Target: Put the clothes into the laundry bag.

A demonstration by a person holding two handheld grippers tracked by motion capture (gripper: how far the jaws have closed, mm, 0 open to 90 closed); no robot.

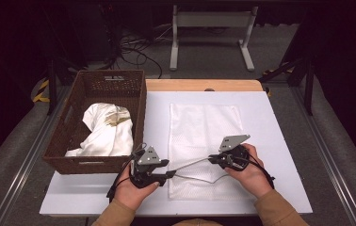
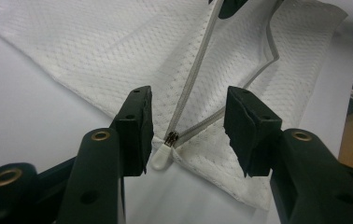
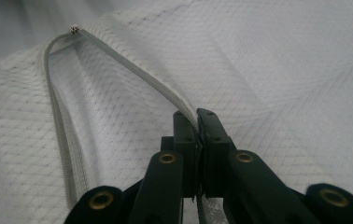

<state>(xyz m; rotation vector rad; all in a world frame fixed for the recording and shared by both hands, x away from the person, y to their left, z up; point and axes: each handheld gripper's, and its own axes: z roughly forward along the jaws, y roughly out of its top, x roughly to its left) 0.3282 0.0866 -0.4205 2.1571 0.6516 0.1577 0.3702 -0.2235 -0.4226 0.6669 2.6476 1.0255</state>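
Your hands come in low from the near edge, knuckles up. Your right hand-held gripper (image 3: 198, 122) is clamped on the zipper tape (image 3: 132, 67) of the white mesh bag (image 1: 203, 136), lifting it taut. Your left hand-held gripper (image 2: 188, 128) stands agape around the zipper pull (image 2: 164, 154). The bag lies lengthwise away from you on the tabletop (image 1: 270, 141), beside the wicker basket (image 1: 136, 92).

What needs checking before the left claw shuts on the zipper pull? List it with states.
1. Left claw open around the zipper pull: ok.
2. Pull centred between the jaws: not ok, it sits near one jaw.
3. Right claw shut on the zipper tape: ok.
4. Mesh bag flat on the white board: ok at the far end.
5. Garment in the wicker basket, apart from the bag: ok.
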